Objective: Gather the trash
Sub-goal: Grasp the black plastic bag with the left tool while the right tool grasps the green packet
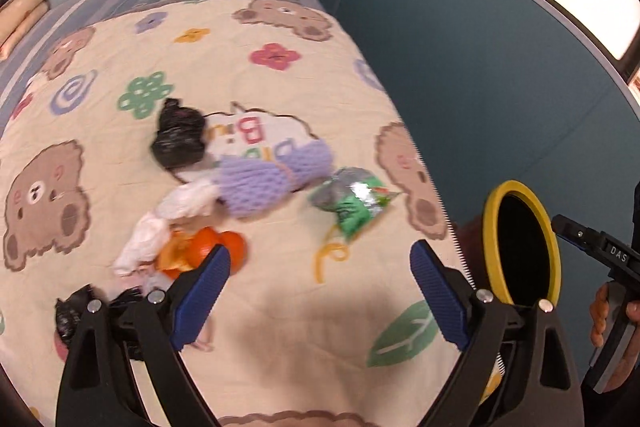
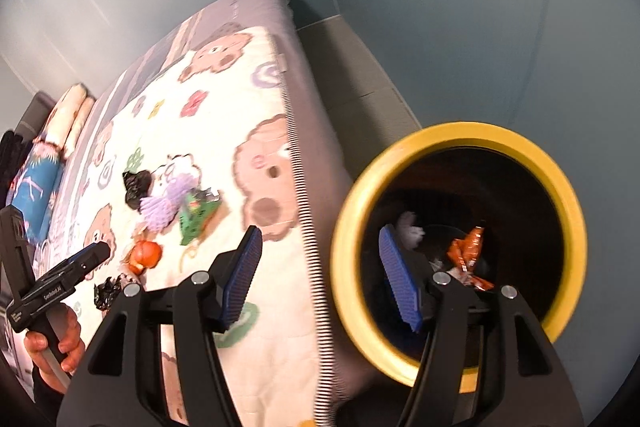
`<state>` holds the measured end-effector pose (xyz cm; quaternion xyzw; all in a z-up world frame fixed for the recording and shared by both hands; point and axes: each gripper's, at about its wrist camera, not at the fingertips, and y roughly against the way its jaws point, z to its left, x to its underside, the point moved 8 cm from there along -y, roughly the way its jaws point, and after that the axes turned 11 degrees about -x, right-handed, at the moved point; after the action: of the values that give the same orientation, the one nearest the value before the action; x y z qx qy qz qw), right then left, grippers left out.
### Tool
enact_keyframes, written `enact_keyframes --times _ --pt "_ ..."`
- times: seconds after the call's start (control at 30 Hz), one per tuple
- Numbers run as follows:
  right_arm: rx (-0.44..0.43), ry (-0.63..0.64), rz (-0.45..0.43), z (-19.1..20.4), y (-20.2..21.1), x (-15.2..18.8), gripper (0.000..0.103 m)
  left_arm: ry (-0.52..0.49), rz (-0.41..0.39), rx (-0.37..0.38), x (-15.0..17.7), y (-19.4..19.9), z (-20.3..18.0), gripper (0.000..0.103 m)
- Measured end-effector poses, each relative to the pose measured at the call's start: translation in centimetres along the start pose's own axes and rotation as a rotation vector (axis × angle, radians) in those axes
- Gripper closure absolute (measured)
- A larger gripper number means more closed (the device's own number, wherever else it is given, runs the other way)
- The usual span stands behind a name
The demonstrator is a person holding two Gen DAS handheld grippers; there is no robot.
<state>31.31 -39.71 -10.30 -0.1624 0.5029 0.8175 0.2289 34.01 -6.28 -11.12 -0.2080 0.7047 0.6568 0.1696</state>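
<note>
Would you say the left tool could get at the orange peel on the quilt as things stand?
Probably yes: the left tool is open and holds nothing, and the orange peel lies uncovered beside its left finger, with only white tissue touching it.

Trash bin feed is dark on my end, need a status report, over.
Left tool open, empty, over the bed. Right tool open, empty, at the yellow-rimmed bin; orange wrapper inside. Orange peel, green packet on the quilt. Nothing blocking.

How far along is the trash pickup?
Partly done: the yellow-rimmed bin already holds an orange wrapper and white scrap. Nothing in hand; left gripper and right gripper are open. Left on the blanket: black bag, purple netting, green packet, orange peel.
</note>
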Motion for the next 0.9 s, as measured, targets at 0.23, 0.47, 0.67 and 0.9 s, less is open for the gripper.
enact_keyframes --times 0.23,0.47,0.67,0.9 --pt "-0.023 0.051 0.05 4.6 -3.3 0.0 0.045 0.074 0.025 -0.065 1.1 0.2 7.4 0.015" --pt "-0.026 0.101 0.094 8.5 -6.3 0.0 0.044 0.14 0.062 -0.111 3.0 -0.1 13.6 0.015" --pt "-0.02 0.131 0.131 10.7 -9.0 0.1 0.044 0.185 0.088 -0.151 4.5 -0.3 18.2 0.015" --pt "-0.009 0.156 0.178 12.4 -12.4 0.3 0.044 0.218 0.129 -0.181 6.6 -1.0 21.8 0.015"
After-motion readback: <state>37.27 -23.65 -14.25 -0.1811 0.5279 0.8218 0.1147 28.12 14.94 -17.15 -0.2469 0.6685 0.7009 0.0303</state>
